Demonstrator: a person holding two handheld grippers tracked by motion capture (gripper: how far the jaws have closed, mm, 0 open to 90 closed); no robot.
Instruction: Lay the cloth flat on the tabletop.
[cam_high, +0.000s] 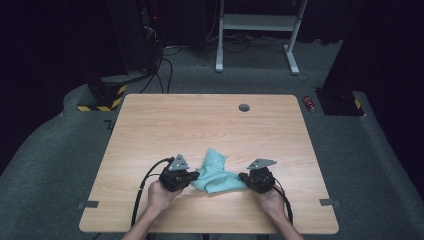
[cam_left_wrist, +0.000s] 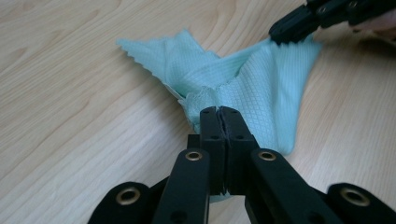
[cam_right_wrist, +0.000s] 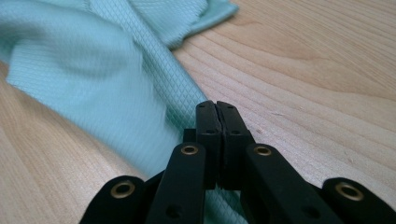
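Note:
A light teal cloth (cam_high: 216, 174) lies bunched on the wooden table (cam_high: 200, 125) near its front edge, stretched between my two grippers. My left gripper (cam_high: 196, 176) is shut on the cloth's left corner; in the left gripper view its jaws (cam_left_wrist: 219, 112) meet on a fold of the cloth (cam_left_wrist: 261, 88). My right gripper (cam_high: 243, 177) is shut on the right corner, and its closed tips (cam_right_wrist: 216, 107) pinch the cloth's edge (cam_right_wrist: 93, 70). The right gripper (cam_left_wrist: 303, 21) also shows far off in the left gripper view, clamped on the cloth's other end. One loose corner points toward the table's far side.
A round grey grommet (cam_high: 244, 107) sits near the table's back edge. Grey tape tabs (cam_high: 88, 204) mark the front corners. On the floor beyond stand a white desk frame (cam_high: 255, 30), a black stand with yellow striped base (cam_high: 102, 95) and a small red object (cam_high: 310, 103).

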